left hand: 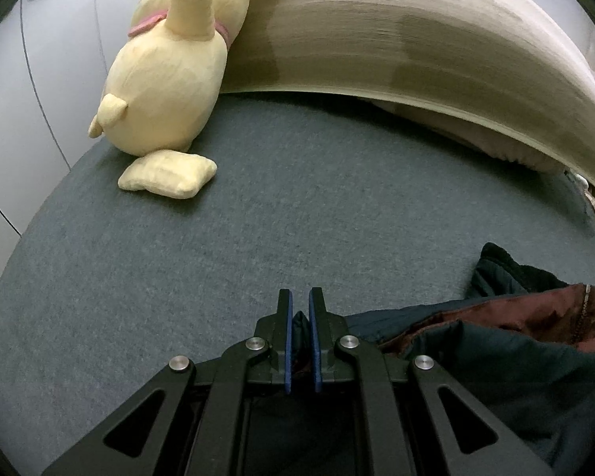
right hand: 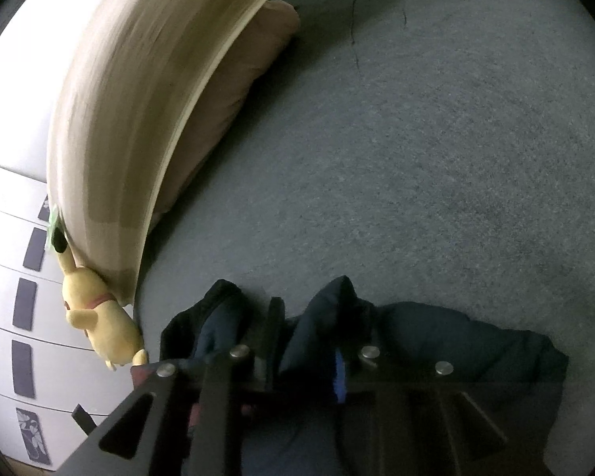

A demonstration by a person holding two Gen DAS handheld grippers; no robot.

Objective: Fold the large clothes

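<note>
A dark navy padded jacket (left hand: 496,341) with a maroon lining lies on the grey bed (left hand: 258,218). In the left wrist view it trails to the right of my left gripper (left hand: 300,317), whose blue-padded jaws are nearly closed on a fold of the jacket. In the right wrist view the jacket (right hand: 436,337) bunches around my right gripper (right hand: 305,329). A thick fold fills the gap between its jaws, and the fabric hides most of the fingers.
A yellow plush toy (left hand: 166,79) leans against the beige headboard (left hand: 377,39) at the bed's far left and also shows in the right wrist view (right hand: 99,321). A brown pillow (right hand: 234,91) rests under the headboard. White drawers (right hand: 12,317) stand beside the bed.
</note>
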